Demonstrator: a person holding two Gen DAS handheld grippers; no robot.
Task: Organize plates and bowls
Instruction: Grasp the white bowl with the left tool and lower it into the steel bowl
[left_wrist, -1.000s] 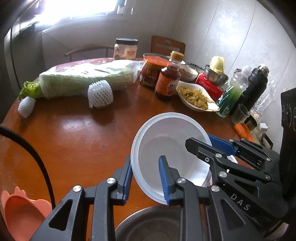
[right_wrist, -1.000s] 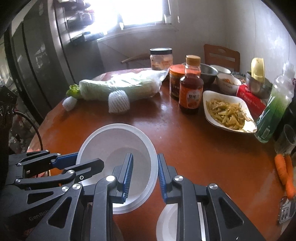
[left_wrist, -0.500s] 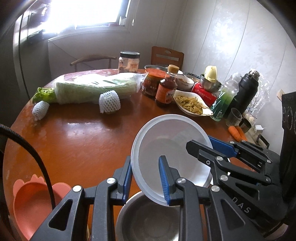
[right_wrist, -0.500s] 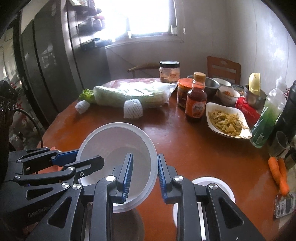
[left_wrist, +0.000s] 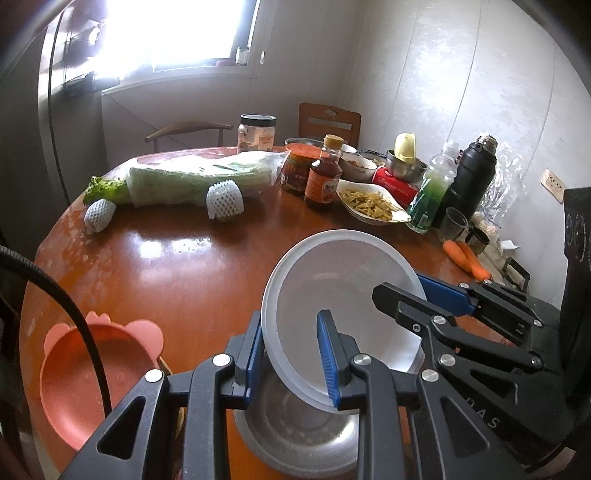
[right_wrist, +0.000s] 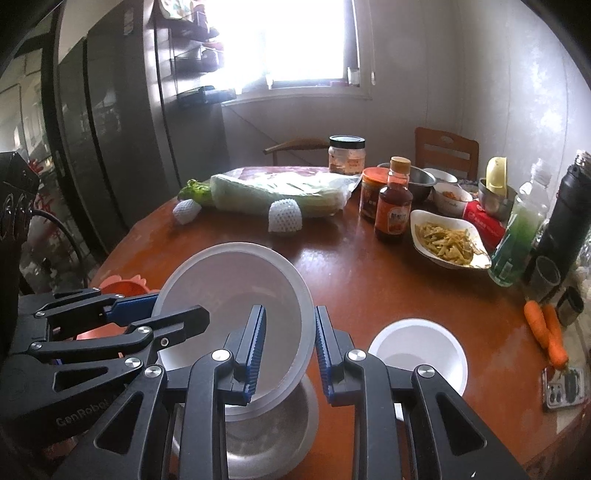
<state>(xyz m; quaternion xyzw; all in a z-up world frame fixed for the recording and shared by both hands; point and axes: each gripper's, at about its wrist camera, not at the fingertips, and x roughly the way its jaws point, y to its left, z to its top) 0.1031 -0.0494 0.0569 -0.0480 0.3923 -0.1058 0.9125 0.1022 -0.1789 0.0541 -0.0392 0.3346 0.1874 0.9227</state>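
A white plastic bowl (left_wrist: 343, 295) (right_wrist: 229, 280) hangs tilted above the round wooden table (left_wrist: 166, 266), held from both sides. My left gripper (left_wrist: 291, 332) is shut on its near-left rim. My right gripper (right_wrist: 288, 321) is shut on the opposite rim and shows in the left wrist view at the bowl's right edge (left_wrist: 406, 291). Directly under the held bowl sits a steel bowl (left_wrist: 295, 432) (right_wrist: 266, 435). A second white bowl (right_wrist: 417, 354) rests on the table to the right. A pink plate with ears (left_wrist: 70, 373) lies at the table's left edge.
Across the back of the table lie a wrapped cabbage (left_wrist: 192, 177), a sauce bottle (left_wrist: 323, 177), jars, a dish of food (left_wrist: 369, 201), a green bottle (right_wrist: 517, 236) and a black flask (left_wrist: 469, 181). Carrots (right_wrist: 546, 332) and a phone (right_wrist: 561, 384) lie near the right edge.
Both grippers have risen and drawn back with the white bowl between them. The steel bowl beneath, the second white bowl and the pink plate have come into fuller view.
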